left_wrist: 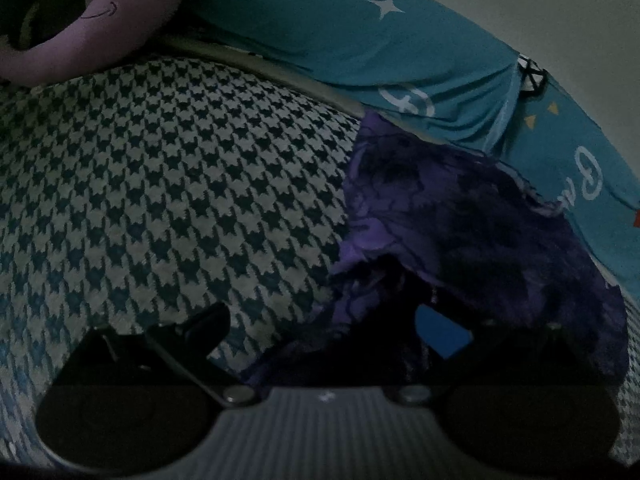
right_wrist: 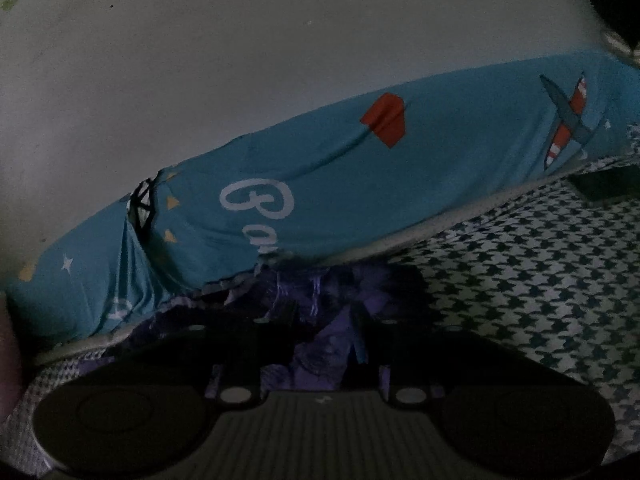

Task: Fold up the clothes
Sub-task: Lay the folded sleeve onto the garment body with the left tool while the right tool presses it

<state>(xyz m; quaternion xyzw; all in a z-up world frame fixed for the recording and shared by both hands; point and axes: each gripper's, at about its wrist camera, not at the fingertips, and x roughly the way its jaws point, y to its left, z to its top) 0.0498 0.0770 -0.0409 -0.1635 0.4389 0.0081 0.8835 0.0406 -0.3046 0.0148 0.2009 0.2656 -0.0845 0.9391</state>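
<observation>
A dark purple patterned garment point(left_wrist: 460, 216) lies crumpled on a houndstooth-patterned bed cover point(left_wrist: 160, 184), against a teal printed pillow point(left_wrist: 360, 40). My left gripper point(left_wrist: 324, 320) is open, its fingers wide apart, with the garment's near edge between them and over the right finger point(left_wrist: 444, 332). In the right wrist view the same garment point(right_wrist: 328, 312) lies bunched between my right gripper's point(right_wrist: 324, 344) fingers, which look spread; the dark makes the hold hard to read.
A lilac plush cushion point(left_wrist: 100, 20) lies at the far left. The teal pillow point(right_wrist: 360, 168) runs along a pale wall point(right_wrist: 200, 60). A dark flat object point(right_wrist: 604, 186) lies on the bed cover point(right_wrist: 540, 264) at the right.
</observation>
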